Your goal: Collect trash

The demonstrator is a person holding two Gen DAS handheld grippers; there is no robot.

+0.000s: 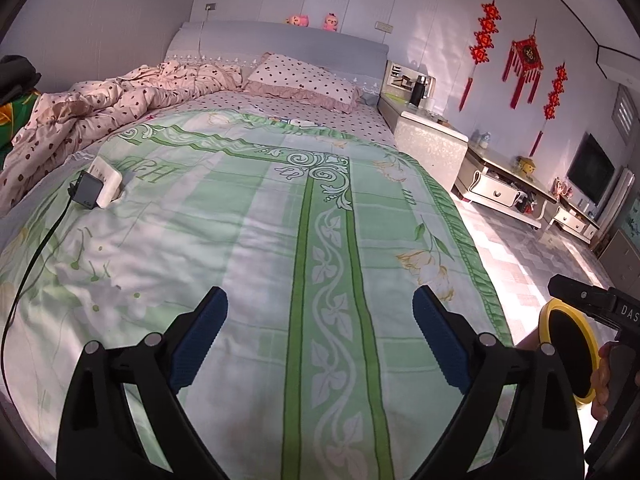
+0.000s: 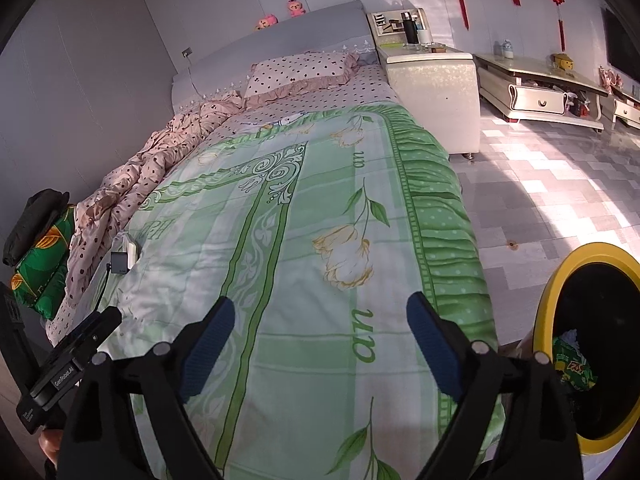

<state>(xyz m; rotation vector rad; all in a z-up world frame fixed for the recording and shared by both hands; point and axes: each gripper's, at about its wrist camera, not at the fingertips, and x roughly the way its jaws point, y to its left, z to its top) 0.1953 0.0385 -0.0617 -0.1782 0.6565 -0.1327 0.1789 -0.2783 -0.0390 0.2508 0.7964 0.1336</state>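
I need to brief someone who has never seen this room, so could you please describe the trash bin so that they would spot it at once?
Start at the big bed with the green floral bedspread and go to its near corner on the tiled-floor side. There stands the trash bin, round, with a bright yellow rim and a black inside holding a green wrapper; nothing else nearby is yellow and round.

Sunlit tiled floor (image 2: 560, 184) beside the bed (image 1: 280, 220).

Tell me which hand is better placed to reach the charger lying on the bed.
Left, probably. The charger lies on the bed toward the left side in both views, nearer the left tongs. The right tongs sit on the bin side. Both are open and empty.
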